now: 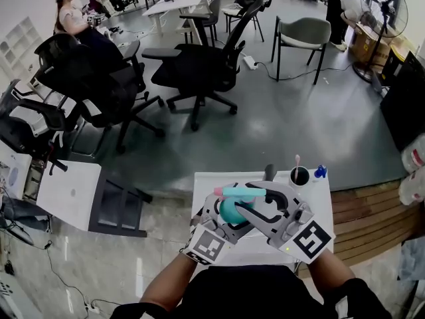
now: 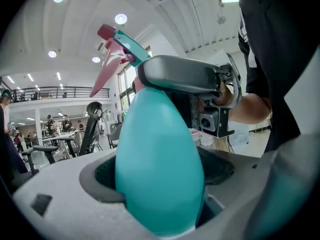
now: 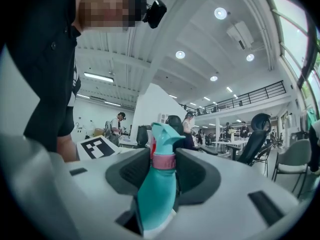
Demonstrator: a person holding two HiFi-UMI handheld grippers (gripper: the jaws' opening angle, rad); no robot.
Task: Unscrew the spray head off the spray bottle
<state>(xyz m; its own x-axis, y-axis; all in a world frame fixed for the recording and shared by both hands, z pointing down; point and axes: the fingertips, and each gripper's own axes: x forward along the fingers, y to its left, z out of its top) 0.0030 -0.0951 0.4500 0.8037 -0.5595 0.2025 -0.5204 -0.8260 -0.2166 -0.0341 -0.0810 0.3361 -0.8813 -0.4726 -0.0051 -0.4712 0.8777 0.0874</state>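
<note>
The left gripper [image 2: 160, 204] has its jaws pressed on the wide body of the teal spray bottle [image 2: 160, 159], which fills the lower part of the left gripper view. Only this view shows the pink trigger [image 2: 106, 64] under the spray head [image 2: 131, 43], and the right gripper from its side, lying across the neck of the bottle.

The right gripper view gives what the left one hides. The jaws of the right gripper [image 3: 163, 171] stand narrow, and both pads touch the pink collar [image 3: 163, 161] just below the spray head. Behind it the marker cube [image 3: 97, 147] of the left gripper is seen.

Only the head view shows the place: both grippers meet over a small white table [image 1: 317, 201], with the bottle between them. At the far edge of the table stand a black cup [image 1: 299, 176] and a small blue thing [image 1: 321, 172]. Farther off there are black office chairs [image 1: 199, 65] on the grey floor, and a seated person [image 1: 70, 15].
</note>
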